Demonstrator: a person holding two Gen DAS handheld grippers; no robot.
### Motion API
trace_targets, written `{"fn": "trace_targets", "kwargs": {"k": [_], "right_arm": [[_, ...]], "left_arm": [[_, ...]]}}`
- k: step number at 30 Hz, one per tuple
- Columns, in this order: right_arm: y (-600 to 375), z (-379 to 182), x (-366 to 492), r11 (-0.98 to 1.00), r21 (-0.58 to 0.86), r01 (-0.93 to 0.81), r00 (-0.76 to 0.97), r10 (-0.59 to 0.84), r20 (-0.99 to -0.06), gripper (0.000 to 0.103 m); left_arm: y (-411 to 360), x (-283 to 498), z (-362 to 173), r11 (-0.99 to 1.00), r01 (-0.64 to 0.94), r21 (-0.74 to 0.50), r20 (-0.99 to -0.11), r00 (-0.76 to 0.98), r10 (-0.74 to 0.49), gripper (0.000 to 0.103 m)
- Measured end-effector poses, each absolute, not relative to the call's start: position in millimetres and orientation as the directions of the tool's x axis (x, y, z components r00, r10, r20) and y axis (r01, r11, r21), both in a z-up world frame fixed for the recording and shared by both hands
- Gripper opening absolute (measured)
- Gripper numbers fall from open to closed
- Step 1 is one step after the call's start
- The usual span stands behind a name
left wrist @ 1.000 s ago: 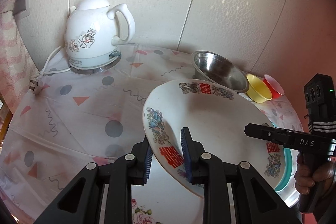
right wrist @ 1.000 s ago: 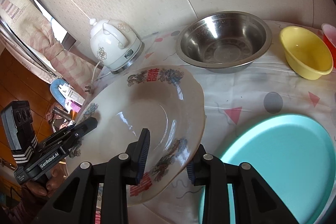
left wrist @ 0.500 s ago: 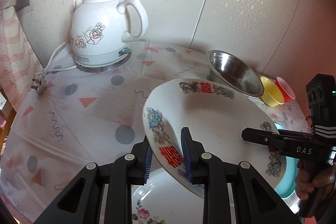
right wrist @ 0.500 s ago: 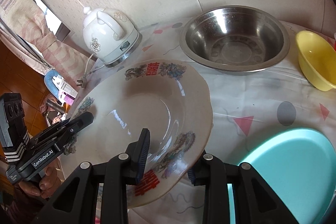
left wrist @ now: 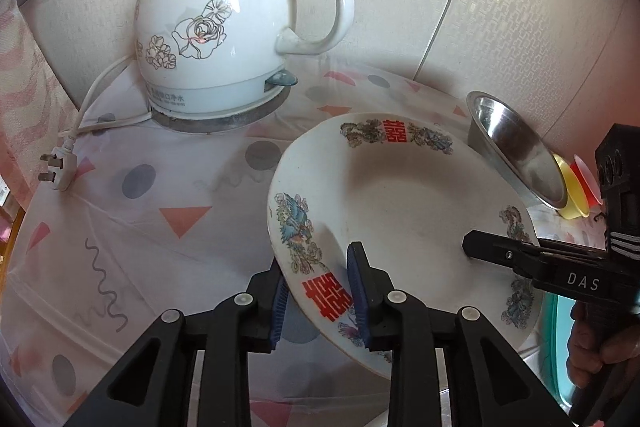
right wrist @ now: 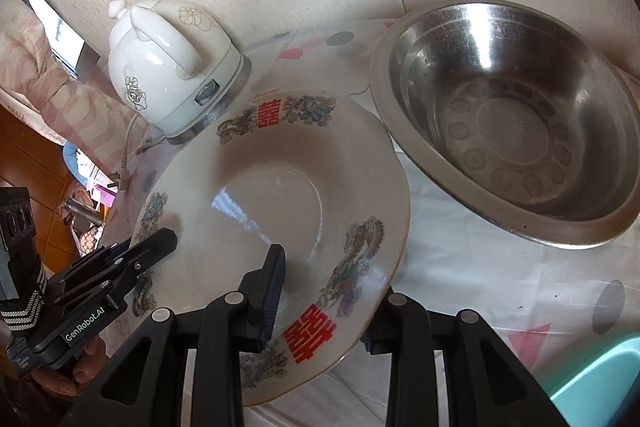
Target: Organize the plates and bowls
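Left gripper (left wrist: 320, 291) and right gripper (right wrist: 324, 295) fingers both clamp the white dragon-printed ceramic plate (left wrist: 404, 207), jaws just eased slightly.

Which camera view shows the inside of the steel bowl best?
The right wrist view shows the steel bowl best: it is large there and its whole inside, with the ring of circles on the bottom, is visible. The left wrist view shows the bowl only small and side-on, near the right edge, behind the plate.
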State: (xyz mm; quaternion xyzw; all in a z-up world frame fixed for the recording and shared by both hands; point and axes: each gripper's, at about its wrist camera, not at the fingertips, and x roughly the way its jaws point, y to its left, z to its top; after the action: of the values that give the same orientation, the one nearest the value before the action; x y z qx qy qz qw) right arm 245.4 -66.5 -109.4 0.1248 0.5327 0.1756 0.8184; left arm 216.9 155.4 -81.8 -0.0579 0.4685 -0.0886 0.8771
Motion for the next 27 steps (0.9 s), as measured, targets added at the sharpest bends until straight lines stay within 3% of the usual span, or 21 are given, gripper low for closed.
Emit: {"fn": "trace_targets", "kwargs": {"k": [5, 9, 12, 17, 24, 27], "right_arm": [[-81.5, -104.9, 231.2, 0.887, 0.443, -0.128, 0.358, 0.458, -0.814, 0.039], [-95.9, -92.9, 204.5, 0.868, 0.475, -0.146, 0.37, 0.494, -0.787, 0.039], [-95.3, -88.3, 176.6, 0.825, 0.523, -0.216, 0.327, 0.566, -0.757, 0.039], [-71.3, -101.0, 137.3, 0.77, 0.554, -0.316, 0.209, 0.626, -0.751, 0.039], [-44.3, -108.2, 112.5, 0.803, 0.442, -0.4, 0.22, 0.553, -0.804, 0.023], [-47.6, -105.2, 112.3, 0.822, 0.425, -0.38, 0.235, 0.531, -0.814, 0.017]], "left_arm": [[160.1, 206.3, -84.4, 0.977, 0.105, -0.188, -0.821, 0.529, -0.215, 0.037], [171.6, 185.1, -78.6, 0.97, 0.106, -0.219, -0.813, 0.531, -0.241, 0.053], [183.2, 162.7, -71.2, 0.966, 0.091, -0.244, -0.797, 0.548, -0.253, 0.052], [195.7, 113.5, -69.4, 0.958, 0.077, -0.275, -0.787, 0.555, -0.27, 0.047], [176.5, 54.3, -95.6, 0.947, 0.108, -0.304, -0.809, 0.495, -0.316, 0.028], [156.9, 42.6, -96.6, 0.974, 0.119, -0.192, -0.807, 0.546, -0.226, 0.026]]}}
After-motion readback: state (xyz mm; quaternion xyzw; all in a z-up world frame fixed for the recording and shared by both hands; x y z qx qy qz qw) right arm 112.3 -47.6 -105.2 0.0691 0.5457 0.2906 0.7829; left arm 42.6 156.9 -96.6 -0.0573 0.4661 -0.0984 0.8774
